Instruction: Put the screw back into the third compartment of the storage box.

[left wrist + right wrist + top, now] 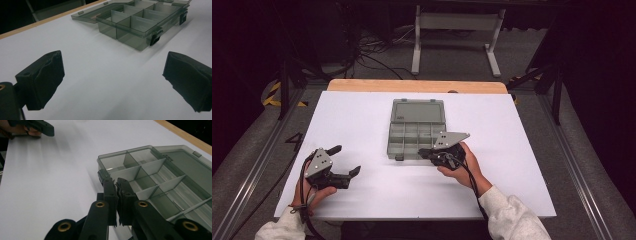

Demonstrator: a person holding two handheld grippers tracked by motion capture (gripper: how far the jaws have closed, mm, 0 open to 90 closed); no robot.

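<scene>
A: Organiser box (pixel 417 131) sits mid-counter (pixel 362 190), lid (pixel 418 110) folded flat away from the person, compartments apparently empty. Two latches on the near wall; the left one (pixel 399 157) hangs free.

B: And the right tongs (pixel 428 152)?

A: Jaws pressed nearly together at the near wall, beside a latch (pixel 102 175) in the right gripper view. Nothing visibly between them; touching the latch or just clear of it, I cannot tell.

B: Left tongs (pixel 346 160)?

A: Jaws wide, holding nothing, resting low over bare counter, well left of the box and pointing toward it.

B: Step in hand?

A: My reading: working the front of the open box, probably toward closing it.

B: Next move?

A: Likely get the narrow tips behind the lid's far edge, swing it over, while the left tongs steady the tray against sliding.
</scene>
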